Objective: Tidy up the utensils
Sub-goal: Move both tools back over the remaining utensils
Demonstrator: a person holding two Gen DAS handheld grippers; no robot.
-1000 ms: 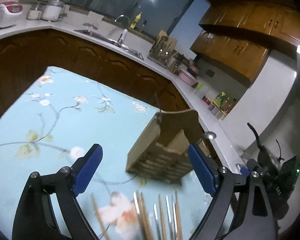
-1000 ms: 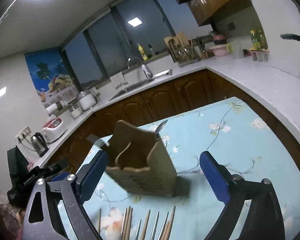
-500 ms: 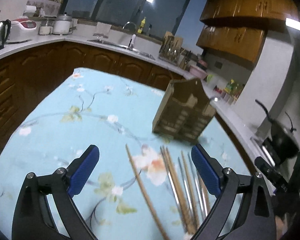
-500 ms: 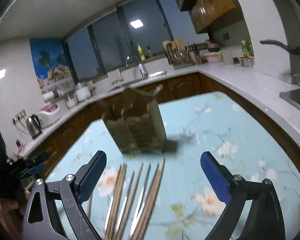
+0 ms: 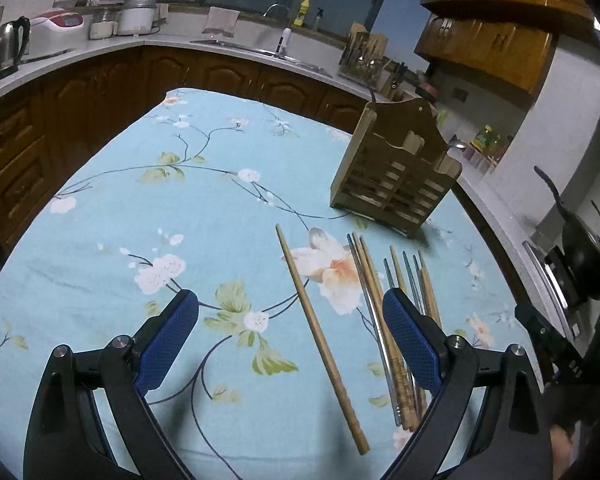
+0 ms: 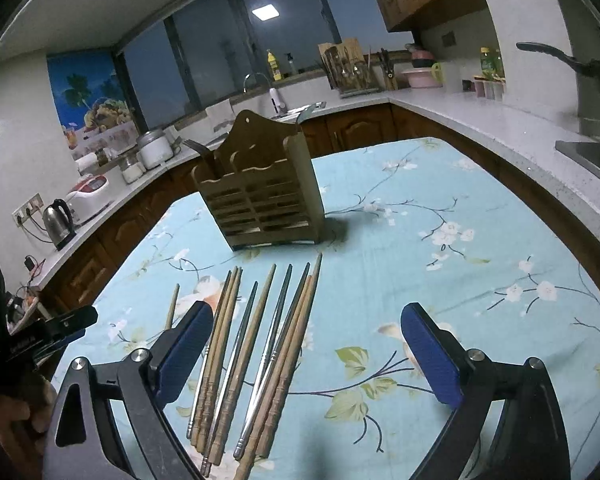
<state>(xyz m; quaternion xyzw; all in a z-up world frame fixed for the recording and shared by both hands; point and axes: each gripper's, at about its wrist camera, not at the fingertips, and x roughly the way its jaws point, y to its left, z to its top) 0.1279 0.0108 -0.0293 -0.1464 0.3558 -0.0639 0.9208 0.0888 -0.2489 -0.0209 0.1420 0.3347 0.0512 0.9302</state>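
A wooden slatted utensil holder (image 5: 396,178) (image 6: 264,200) stands upright on the floral blue tablecloth, with a fork and a spoon handle sticking out of it. Several wooden and metal chopsticks (image 6: 260,344) (image 5: 392,320) lie side by side in front of it. One wooden chopstick (image 5: 320,336) lies apart to the left. My left gripper (image 5: 290,334) hovers open above that single chopstick. My right gripper (image 6: 306,350) is open over the bundle's near ends, nothing held.
The tablecloth (image 5: 140,208) covers the table to its edges. Brown cabinets and a white counter (image 6: 500,120) wrap around the back and right. A kettle (image 6: 60,222), a rice cooker (image 5: 60,28) and a black wok (image 5: 584,256) stand on the counter.
Both grippers have pulled back and tilted down from the holder, bringing the chopsticks into full view. The holder now stands farther away. Both stay open.
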